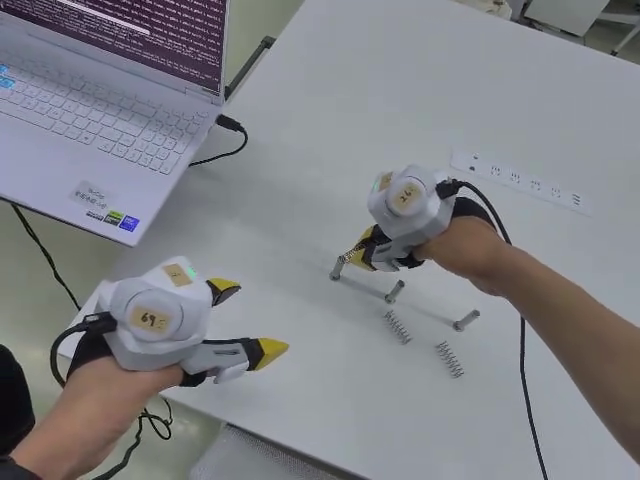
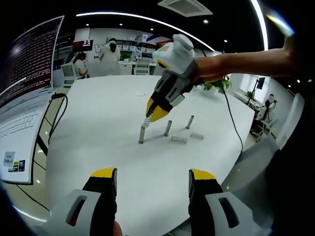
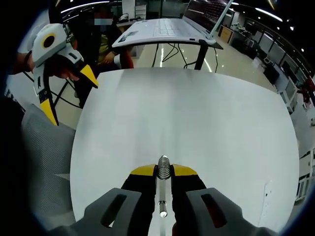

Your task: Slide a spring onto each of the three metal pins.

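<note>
In the left gripper view your right tool [image 2: 155, 112] is clamped on a spring [image 2: 146, 121]. The spring hangs at the top of the end pin [image 2: 141, 135], which stands upright on the counter [image 2: 98, 113]. Your left tool [image 2: 152, 179] stands spread and empty, well apart.

In the right gripper view the spring [image 3: 163, 167] sits in line with that pin [image 3: 162, 204] beneath it.

In the head view two loose springs [image 1: 398, 325] lie beside the other pins [image 1: 394, 291]. I'd press straight down the pin's long axis.
</note>
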The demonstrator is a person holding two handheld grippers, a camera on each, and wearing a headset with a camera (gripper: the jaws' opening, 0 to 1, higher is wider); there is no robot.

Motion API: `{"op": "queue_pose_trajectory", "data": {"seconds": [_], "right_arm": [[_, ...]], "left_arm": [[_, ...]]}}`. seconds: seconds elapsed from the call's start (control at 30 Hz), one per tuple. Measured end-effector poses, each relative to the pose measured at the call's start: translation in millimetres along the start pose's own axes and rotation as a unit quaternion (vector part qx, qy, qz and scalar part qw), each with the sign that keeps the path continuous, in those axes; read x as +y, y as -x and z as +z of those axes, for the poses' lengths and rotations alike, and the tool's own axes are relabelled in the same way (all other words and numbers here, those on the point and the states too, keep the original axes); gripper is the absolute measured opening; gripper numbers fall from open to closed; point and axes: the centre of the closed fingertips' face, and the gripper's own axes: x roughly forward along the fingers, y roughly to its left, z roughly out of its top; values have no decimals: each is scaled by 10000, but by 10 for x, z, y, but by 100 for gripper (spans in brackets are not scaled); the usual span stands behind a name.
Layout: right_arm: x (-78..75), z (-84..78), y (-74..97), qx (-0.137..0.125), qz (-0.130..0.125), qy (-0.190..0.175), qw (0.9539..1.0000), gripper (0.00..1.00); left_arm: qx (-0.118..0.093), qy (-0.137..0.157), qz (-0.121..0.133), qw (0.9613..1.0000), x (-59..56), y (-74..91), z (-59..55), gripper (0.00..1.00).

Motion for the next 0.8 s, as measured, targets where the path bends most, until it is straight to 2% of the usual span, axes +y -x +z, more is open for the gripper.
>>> {"op": "queue_pose_trajectory", "data": {"seconds": [0.8], "right_arm": [[-4,59,-79,-66,-31,-82,9999,9]], "left_arm": [[33,47,-32,10000,-26,-9,-25,53]]}}
